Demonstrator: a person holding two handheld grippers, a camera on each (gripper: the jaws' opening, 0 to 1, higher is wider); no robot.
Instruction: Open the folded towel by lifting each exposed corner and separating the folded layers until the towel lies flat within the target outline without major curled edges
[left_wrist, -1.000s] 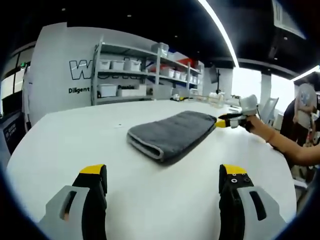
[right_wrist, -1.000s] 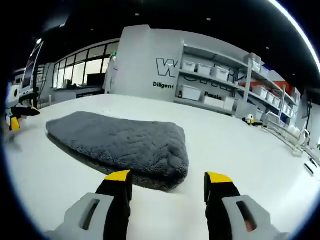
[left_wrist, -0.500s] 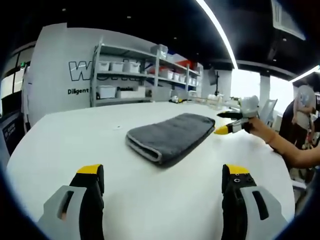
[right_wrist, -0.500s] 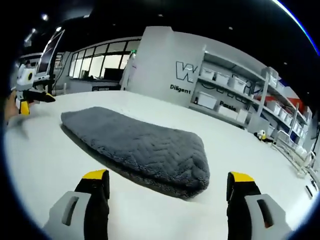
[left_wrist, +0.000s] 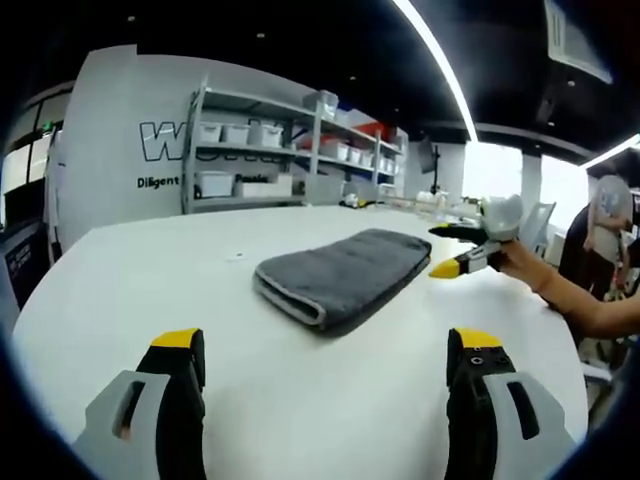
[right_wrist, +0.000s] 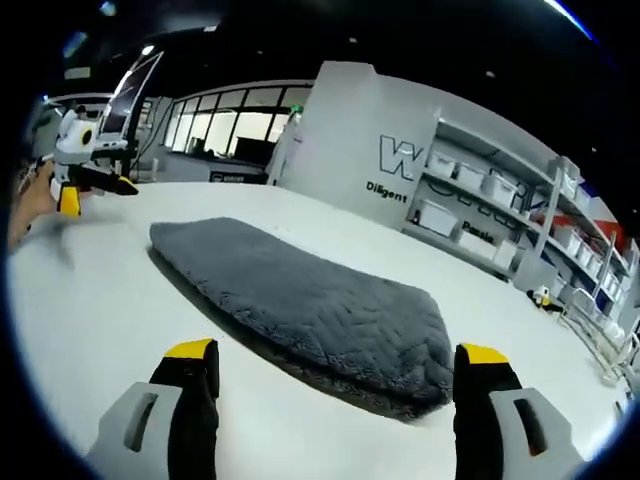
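A grey towel (left_wrist: 342, 274) lies folded on the big white table (left_wrist: 150, 280), a little past the middle of the left gripper view, with its thick folded edge turned toward the camera at about 7 o'clock and its far end pointing to 2 o'clock. The left gripper (left_wrist: 328, 352) hovers above the table in front of the towel, well apart from it, and its two yellow-tipped jaws stand wide from each other with nothing between them. At about 3 o'clock from the towel, in the same view, the right gripper (left_wrist: 458, 250) hangs near the towel's far end but does not touch it; its jaws are spread and empty, and a person's hand (left_wrist: 520, 260) holds it. In the right gripper view the towel (right_wrist: 320, 310) stretches from 10 o'clock to 4 o'clock, its quilted top side clearly seen, and the right gripper (right_wrist: 335, 355) is just before its near long edge, not touching. Far at 10 o'clock the left gripper (right_wrist: 95, 185) appears small, jaws apart. Behind the table stand metal shelves (left_wrist: 260, 150) with white bins (left_wrist: 215, 182).
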